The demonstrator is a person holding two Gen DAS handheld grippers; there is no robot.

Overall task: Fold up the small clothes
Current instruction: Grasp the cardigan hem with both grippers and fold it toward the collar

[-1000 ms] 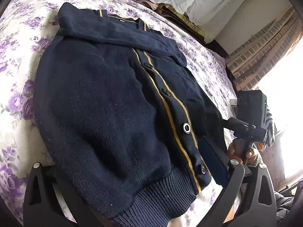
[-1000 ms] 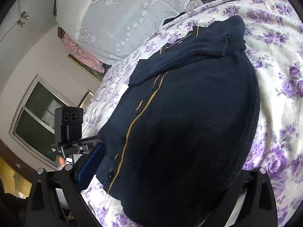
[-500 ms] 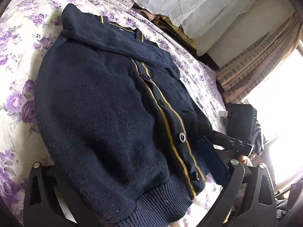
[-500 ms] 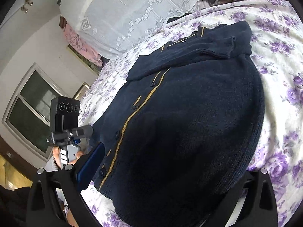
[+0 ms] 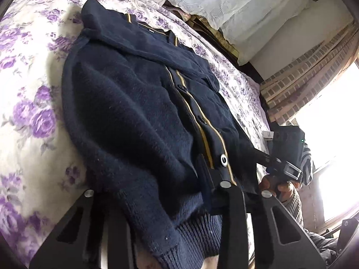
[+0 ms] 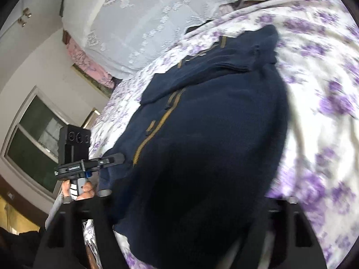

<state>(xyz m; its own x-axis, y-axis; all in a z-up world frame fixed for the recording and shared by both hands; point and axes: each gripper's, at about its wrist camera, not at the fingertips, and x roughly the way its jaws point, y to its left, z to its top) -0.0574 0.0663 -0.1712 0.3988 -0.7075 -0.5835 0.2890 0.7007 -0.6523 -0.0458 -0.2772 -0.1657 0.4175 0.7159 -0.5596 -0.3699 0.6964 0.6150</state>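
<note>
The navy cardigan (image 5: 134, 116) lies buttoned and face up on the flowered bed (image 5: 27, 94), sleeves already folded across near the collar at the far end. Both grippers have just been closing on its near ribbed hem (image 5: 197, 235): the left gripper (image 5: 157, 192) is pinched on the hem at the left corner, the right gripper (image 6: 195, 199) clamped on the hem at the right. The bottom-to-collar fold appears to be starting; next, both corners likely need lifting together and carrying evenly toward the collar.

Navy cardigan (image 5: 139, 116), mustard placket stripes; white bedspread (image 5: 29, 71), purple roses; black tongs (image 5: 157, 204).
</note>
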